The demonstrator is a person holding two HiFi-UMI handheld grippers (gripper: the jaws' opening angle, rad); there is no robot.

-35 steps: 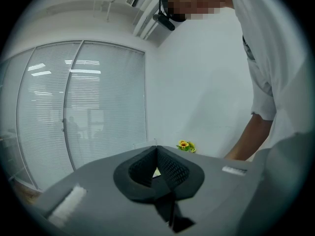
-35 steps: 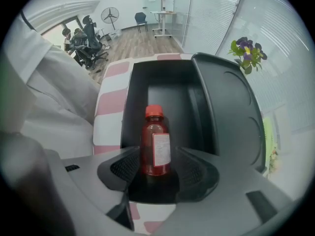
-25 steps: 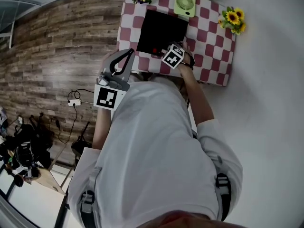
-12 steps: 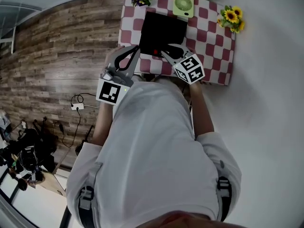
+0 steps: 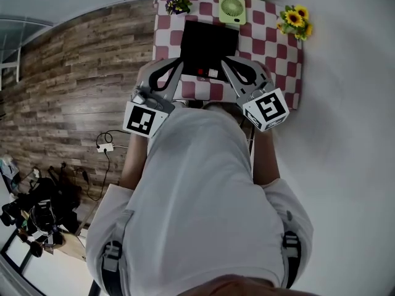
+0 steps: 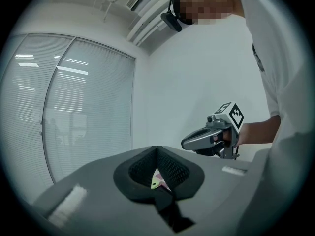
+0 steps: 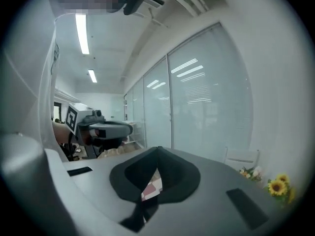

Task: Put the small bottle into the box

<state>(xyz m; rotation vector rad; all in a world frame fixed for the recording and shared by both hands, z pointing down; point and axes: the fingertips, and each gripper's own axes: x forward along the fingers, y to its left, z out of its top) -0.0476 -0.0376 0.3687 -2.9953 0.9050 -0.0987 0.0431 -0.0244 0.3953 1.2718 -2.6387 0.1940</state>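
A black box (image 5: pixel 210 39) lies open on the checkered table (image 5: pixel 278 54). The small bottle (image 5: pixel 208 73), red and white, lies at the box's near edge, seemingly inside it. My left gripper (image 5: pixel 179 61) is held over the table's near edge left of the bottle, and its jaws are shut with nothing between them (image 6: pixel 156 149). The right gripper (image 5: pixel 224 61) mirrors it on the right, jaws shut and empty (image 7: pixel 158 149). Each gripper shows in the other's view: the right gripper (image 6: pixel 185 142) and the left gripper (image 7: pixel 131 128).
A green fan (image 5: pixel 232 8) stands behind the box. Purple flowers (image 5: pixel 179 4) stand at the back left, sunflowers (image 5: pixel 294 20) at the back right. The floor on the left is wooden, with a cable (image 5: pixel 105 145) on it. My torso hides the table's near side.
The right gripper has drawn back from the box toward my body and to the right, and its jaws have closed empty. The bottle stays at the box's near edge.
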